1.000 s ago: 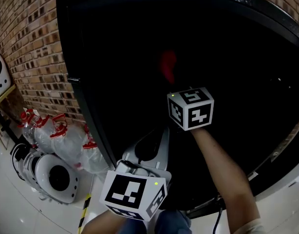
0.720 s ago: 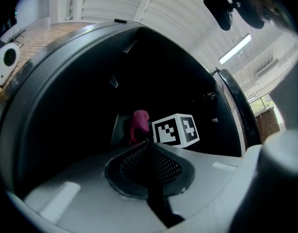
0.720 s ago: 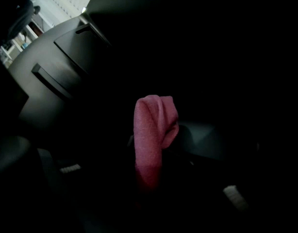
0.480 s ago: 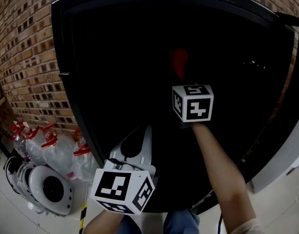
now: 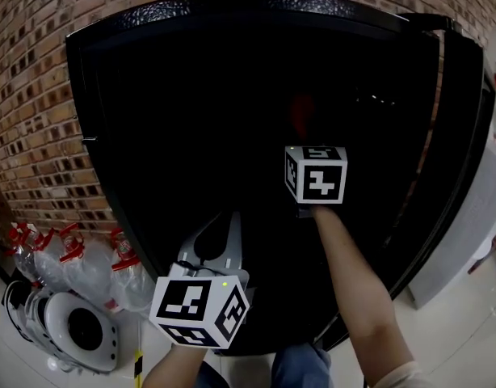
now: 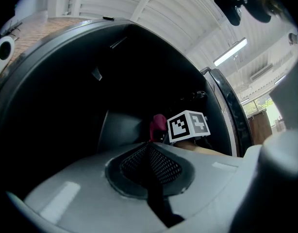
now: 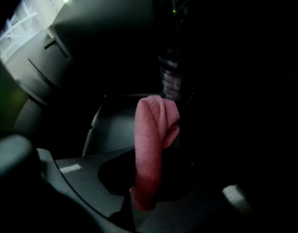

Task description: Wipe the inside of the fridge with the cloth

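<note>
The black fridge [image 5: 232,2] stands open, and its inside is very dark. My right arm reaches deep into it; the right gripper's marker cube [image 5: 315,175] shows mid-cavity. A pink-red cloth [image 7: 151,130] hangs upright and folded over at its top, with my right gripper [image 7: 148,174] shut on it. The cloth [image 5: 303,111] shows only faintly past the cube, and as a small red patch [image 6: 157,126] in the left gripper view. My left gripper [image 5: 232,217] sits low at the fridge's front, its jaws together with nothing between them.
A brick wall [image 5: 30,95] runs along the left. On the floor at lower left lie clear plastic bags with red ties [image 5: 86,261] and a white round appliance [image 5: 66,330]. The fridge door [image 5: 462,136] stands at the right.
The head view has tilted up, showing more of the fridge's top. The left gripper has dropped a little toward the lower left. The right gripper still holds the cloth deep inside.
</note>
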A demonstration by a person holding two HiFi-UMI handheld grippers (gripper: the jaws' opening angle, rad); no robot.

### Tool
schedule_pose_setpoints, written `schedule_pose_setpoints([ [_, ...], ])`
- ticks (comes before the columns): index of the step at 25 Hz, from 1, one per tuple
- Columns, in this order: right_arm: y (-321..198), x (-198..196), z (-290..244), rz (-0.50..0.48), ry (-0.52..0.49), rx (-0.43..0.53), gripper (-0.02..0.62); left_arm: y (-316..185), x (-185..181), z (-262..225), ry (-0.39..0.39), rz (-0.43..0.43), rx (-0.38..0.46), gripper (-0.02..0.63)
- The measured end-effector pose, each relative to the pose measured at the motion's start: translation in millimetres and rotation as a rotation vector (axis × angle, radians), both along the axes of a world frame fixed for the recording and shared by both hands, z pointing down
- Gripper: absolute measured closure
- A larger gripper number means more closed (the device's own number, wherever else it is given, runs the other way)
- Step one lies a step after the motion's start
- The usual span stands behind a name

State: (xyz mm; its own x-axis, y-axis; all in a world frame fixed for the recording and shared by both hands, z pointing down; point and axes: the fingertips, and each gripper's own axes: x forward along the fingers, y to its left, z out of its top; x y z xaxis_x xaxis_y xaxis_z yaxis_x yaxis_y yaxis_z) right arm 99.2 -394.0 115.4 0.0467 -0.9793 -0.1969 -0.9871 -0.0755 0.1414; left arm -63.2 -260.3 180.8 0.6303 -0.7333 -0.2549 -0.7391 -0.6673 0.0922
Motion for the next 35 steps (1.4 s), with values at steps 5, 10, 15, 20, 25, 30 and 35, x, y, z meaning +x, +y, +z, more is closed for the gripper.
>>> schedule_pose_setpoints([
  [5, 38.1, -17.1, 7.6, -0.034, 0.037, -0.019, 0.530, 4.4, 7.7, -4.9, -0.008, 0.013, 0.003, 0.598],
  [10, 86.9, -27.3, 11.3, -0.050, 0.015, 0.013, 0.531, 9.0, 10.2, -10.0, -0.017, 0.006, 0.025, 0.598],
  [15, 124.7, -34.2, 20.9, -0.076, 0.012, 0.019, 0.531, 8.0, 12.3, -6.0, -0.028, -0.001, 0.028, 0.598],
  [20, 154.1, -37.0, 29.7, -0.079, 0.013, 0.030, 0.531, 5.3, 10.8, -6.0, -0.035, -0.026, 0.018, 0.598],
  [25, 173.1, -45.7, 24.3, -0.095, 0.038, 0.066, 0.531, -1.5, 10.3, -4.7, -0.031, -0.035, 0.001, 0.598],
  [30, 183.7, -85.8, 16.2, -0.275, 0.020, 0.091, 0.531, 10.4, -0.3, -8.7, -0.016, -0.037, -0.023, 0.598],
  [35, 187.1, -147.7, 23.1, -0.499, 0.039, 0.102, 0.529, 24.6, -25.2, -0.2, -0.005, -0.050, -0.056, 0.598],
])
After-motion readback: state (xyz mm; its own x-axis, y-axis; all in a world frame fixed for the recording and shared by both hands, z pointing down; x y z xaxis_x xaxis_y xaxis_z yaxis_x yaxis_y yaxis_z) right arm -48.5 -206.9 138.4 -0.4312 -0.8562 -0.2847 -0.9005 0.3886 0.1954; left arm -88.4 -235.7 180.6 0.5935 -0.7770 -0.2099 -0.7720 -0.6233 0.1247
